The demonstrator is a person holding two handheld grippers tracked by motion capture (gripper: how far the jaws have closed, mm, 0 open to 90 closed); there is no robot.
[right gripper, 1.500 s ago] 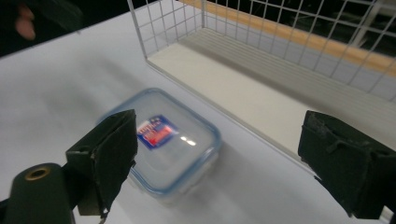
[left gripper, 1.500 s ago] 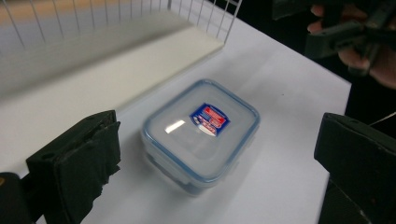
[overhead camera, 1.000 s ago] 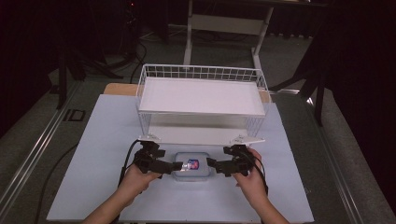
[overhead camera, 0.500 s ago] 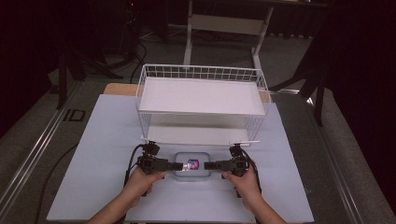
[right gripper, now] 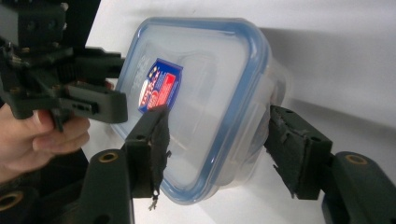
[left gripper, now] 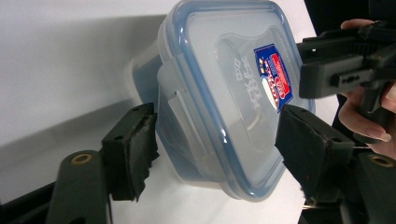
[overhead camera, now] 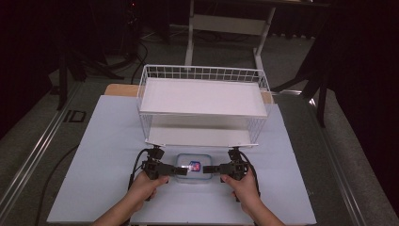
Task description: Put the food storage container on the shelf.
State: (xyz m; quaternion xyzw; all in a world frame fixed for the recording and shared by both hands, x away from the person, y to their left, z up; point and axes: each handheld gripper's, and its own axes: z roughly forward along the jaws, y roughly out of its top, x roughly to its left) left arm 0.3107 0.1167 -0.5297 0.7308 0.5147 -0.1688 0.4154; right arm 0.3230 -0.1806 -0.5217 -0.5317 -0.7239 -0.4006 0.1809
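Note:
A clear plastic box with a blue-rimmed lid and a red and blue sticker [overhead camera: 193,170] sits on the white table, just in front of the wire rack. My left gripper [overhead camera: 181,170] reaches in from its left end and my right gripper [overhead camera: 209,168] from its right end. In the left gripper view the box [left gripper: 219,84] lies between the open jaws of the left gripper [left gripper: 217,154], one pad close against its side latch. In the right gripper view the right gripper [right gripper: 217,144] straddles the opposite end of the box [right gripper: 210,79], with a gap showing at one pad.
A white two-level wire rack [overhead camera: 202,73] stands right behind the box, its lower shelf [overhead camera: 197,136] level with the table. The white table top [overhead camera: 103,141] spreads wide to both sides. Cables trail from both grippers toward the front edge.
Both grippers have moved inward toward each other along the table, so their jaws now enclose the two ends of the box. The box has stayed in place.

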